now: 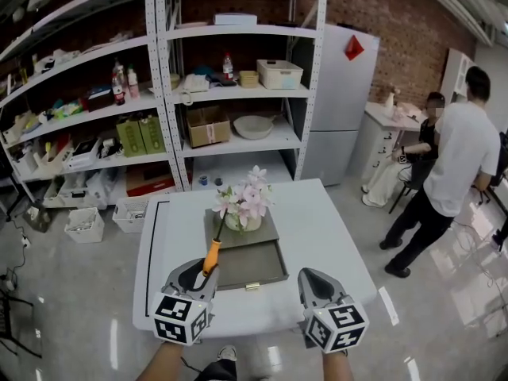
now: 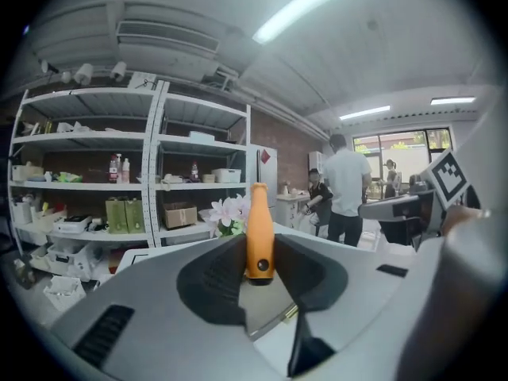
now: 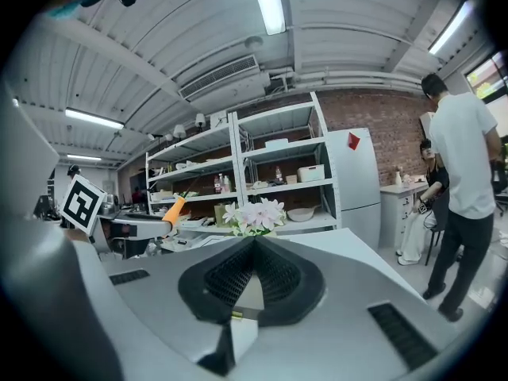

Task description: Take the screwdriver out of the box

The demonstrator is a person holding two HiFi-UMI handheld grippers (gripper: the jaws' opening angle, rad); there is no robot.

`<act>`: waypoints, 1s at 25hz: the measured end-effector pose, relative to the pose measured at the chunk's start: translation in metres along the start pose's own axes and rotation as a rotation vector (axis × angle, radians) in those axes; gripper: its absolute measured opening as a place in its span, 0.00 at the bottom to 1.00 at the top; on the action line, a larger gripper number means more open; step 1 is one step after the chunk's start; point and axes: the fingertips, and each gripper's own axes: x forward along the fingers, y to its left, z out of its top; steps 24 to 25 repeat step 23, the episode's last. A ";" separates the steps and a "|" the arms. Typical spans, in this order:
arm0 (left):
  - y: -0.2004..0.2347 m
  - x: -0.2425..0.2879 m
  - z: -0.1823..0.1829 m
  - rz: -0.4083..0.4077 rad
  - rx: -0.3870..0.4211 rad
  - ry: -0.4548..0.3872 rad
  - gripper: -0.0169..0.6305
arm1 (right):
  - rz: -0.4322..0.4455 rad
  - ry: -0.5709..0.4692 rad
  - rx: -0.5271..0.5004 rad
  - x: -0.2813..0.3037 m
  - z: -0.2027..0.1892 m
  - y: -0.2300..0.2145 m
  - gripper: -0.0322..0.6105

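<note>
We see our left gripper (image 1: 203, 275) at 7 o'clock of the white worktop (image 1: 337, 232), its jaws clamped on the orange handle of the screwdriver (image 1: 211, 255). In the left gripper view the handle (image 2: 259, 232) stands upright between the two jaws, narrow end up. From the head view the dark shaft runs on toward 12 o'clock, over the near left corner of the grey box (image 1: 274, 252). The right gripper view shows the screwdriver (image 3: 175, 210) held in the air, clear of the box. The box lies open at the worktop's middle, with a bunch of pink flowers (image 1: 246, 201) at its 12 o'clock end. Our right gripper (image 1: 316, 279) hangs at 5 o'clock of the worktop, jaws closed together on nothing. Two people (image 1: 452, 173) stand off at 3 o'clock, and shelves (image 1: 238, 86) fill 12 o'clock.
</note>
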 end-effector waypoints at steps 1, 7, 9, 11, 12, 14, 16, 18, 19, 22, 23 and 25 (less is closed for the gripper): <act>0.001 -0.003 0.001 0.010 -0.009 -0.013 0.20 | 0.002 -0.002 -0.002 -0.002 0.000 0.001 0.06; 0.001 -0.017 0.004 0.050 -0.033 -0.061 0.20 | 0.008 -0.019 -0.009 -0.007 0.002 0.001 0.06; 0.000 -0.020 0.001 0.054 -0.040 -0.056 0.20 | 0.010 -0.016 -0.009 -0.009 0.002 0.002 0.06; -0.001 -0.022 0.001 0.057 -0.042 -0.054 0.20 | 0.012 -0.014 -0.009 -0.010 0.001 0.003 0.06; -0.001 -0.023 0.001 0.060 -0.044 -0.054 0.20 | 0.015 -0.014 -0.010 -0.010 0.001 0.004 0.06; 0.000 -0.024 0.000 0.064 -0.047 -0.052 0.20 | 0.018 -0.013 -0.011 -0.009 0.001 0.005 0.06; 0.000 -0.024 -0.001 0.064 -0.047 -0.048 0.20 | 0.018 -0.011 -0.009 -0.010 -0.001 0.006 0.06; -0.001 -0.025 -0.001 0.064 -0.046 -0.047 0.20 | 0.018 -0.010 -0.008 -0.011 -0.001 0.006 0.06; -0.001 -0.025 0.000 0.064 -0.046 -0.047 0.20 | 0.018 -0.010 -0.008 -0.011 -0.001 0.005 0.06; -0.002 -0.024 0.000 0.064 -0.047 -0.045 0.20 | 0.015 -0.012 -0.009 -0.012 0.000 0.004 0.06; -0.002 -0.023 0.000 0.063 -0.047 -0.044 0.20 | 0.012 -0.013 -0.009 -0.012 0.000 0.003 0.06; -0.002 -0.023 0.000 0.063 -0.047 -0.044 0.20 | 0.012 -0.013 -0.009 -0.012 0.000 0.003 0.06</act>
